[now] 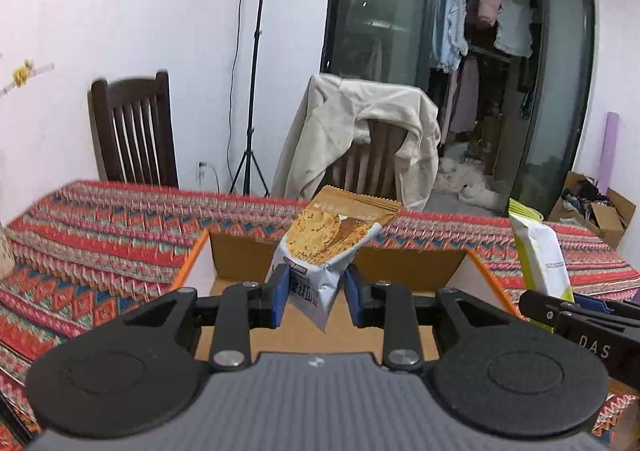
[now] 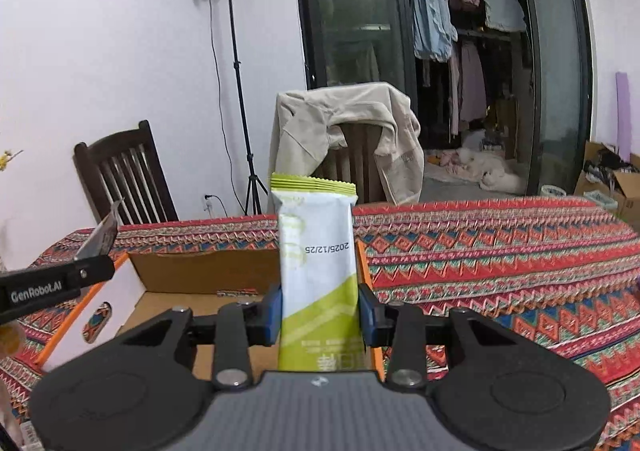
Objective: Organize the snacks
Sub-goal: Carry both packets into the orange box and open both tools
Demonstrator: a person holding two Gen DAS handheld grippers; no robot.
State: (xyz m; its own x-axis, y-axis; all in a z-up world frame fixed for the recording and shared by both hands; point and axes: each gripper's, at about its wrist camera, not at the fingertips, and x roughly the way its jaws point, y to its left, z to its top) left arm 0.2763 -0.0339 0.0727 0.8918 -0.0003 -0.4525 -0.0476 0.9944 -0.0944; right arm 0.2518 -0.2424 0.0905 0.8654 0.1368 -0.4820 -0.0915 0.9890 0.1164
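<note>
While you hold both tools over the patterned worktop (image 1: 100,235), your left claw (image 1: 314,293) has its blue pads squeezed tight on the lower end of a brown-and-white snack packet (image 1: 328,239), which stands tilted, its brown top leaning toward the right. Under and beyond that packet lies an open cardboard box (image 1: 240,263) with orange-edged white flaps spread to either side; the packet hangs above the box's inside and does not touch its floor. Past the far edge of the worktop you have a dark wooden chair (image 1: 132,131) at the left, a light stand (image 1: 252,91) beside it, and a second chair draped with a cream jacket (image 1: 352,131). To the right, your right claw (image 2: 322,315) is closed only part way, its pads pressed on both sides of a green-and-white snack packet (image 2: 316,251) that stands upright, crimped green top uppermost and a printed date on its face. From the right wrist view this packet sits over the box's right-hand side, near the orange flap edge (image 2: 362,263), with bare patterned cloth stretching away to its right
</note>
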